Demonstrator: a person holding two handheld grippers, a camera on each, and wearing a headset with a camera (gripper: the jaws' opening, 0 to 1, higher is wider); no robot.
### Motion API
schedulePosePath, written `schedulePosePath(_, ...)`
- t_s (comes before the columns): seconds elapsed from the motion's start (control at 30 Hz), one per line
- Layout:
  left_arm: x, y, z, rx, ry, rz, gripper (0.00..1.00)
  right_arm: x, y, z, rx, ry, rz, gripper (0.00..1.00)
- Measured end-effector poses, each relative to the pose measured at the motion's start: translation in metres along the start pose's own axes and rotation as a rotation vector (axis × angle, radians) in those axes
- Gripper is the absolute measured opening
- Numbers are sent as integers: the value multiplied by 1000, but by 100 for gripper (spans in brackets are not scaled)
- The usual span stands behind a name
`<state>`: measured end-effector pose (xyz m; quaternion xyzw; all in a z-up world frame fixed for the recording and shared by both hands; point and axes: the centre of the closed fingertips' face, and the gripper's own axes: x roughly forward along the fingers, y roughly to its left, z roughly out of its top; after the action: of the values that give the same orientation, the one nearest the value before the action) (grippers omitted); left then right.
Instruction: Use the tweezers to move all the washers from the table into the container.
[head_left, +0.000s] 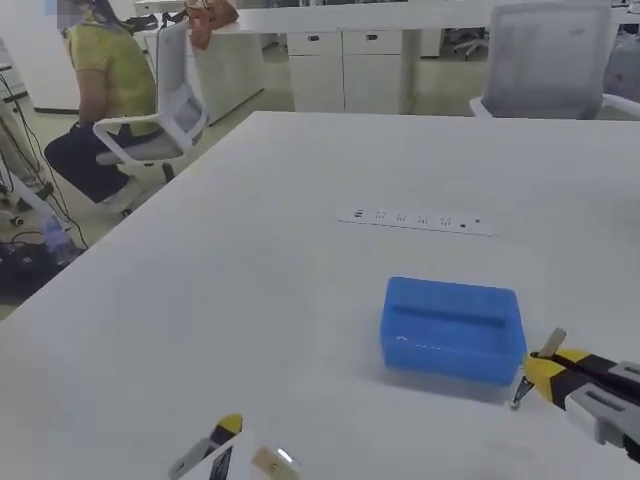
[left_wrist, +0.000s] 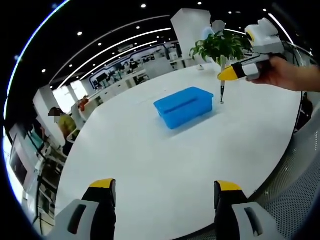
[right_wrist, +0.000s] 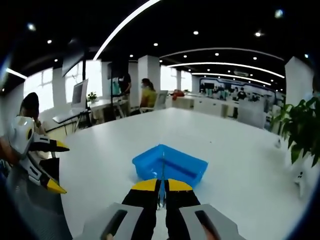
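the left gripper (left_wrist: 165, 185) had its jaws wide apart above the white table (left_wrist: 150, 160). the blue container (left_wrist: 184, 106) sat mid-table. just right of it, a hand (left_wrist: 285, 75) held the right gripper (left_wrist: 229, 74), clamped on tweezers (left_wrist: 222, 94) pointing down at the table. a plant (left_wrist: 220, 46) stood behind.

Open table (head_left: 250, 300) surrounds the blue container (head_left: 452, 330); a power strip (head_left: 415, 220) lies beyond it.

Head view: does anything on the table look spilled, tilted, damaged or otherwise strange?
Nothing stands out. The container sits flat and upright on the table and looks intact. The right gripper holds the tweezers pointing down just beside the container.
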<state>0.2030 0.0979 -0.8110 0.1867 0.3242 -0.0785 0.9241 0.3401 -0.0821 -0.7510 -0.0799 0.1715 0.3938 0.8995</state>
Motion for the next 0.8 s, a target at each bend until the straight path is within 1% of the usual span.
schedulePosePath(0.1,0,2,0,-3,0,9,83,5,-3,17,-22,-31,-4,1)
schedulePosePath(0.23,-1,5,0,-15,-1,23,83,13,-8,28,-34,-50,-11,1)
schedulePosePath(0.3,0,5,-1,-12,3,24,83,20,-11,33,-38,-55,-10,1)
schedulePosePath(0.4,0,5,-1,-8,4,22,83,34,-15,33,-53,-45,-17,1)
schedulePosePath(0.53,1,4,-2,-4,12,20,83,48,-20,30,-58,-33,-27,1)
schedulePosePath(0.67,1,3,-2,-9,12,15,83,60,-24,21,-69,-4,-33,1)
schedulePosePath(0.8,2,3,-3,-8,15,14,83,66,-26,12,-77,23,-35,1)
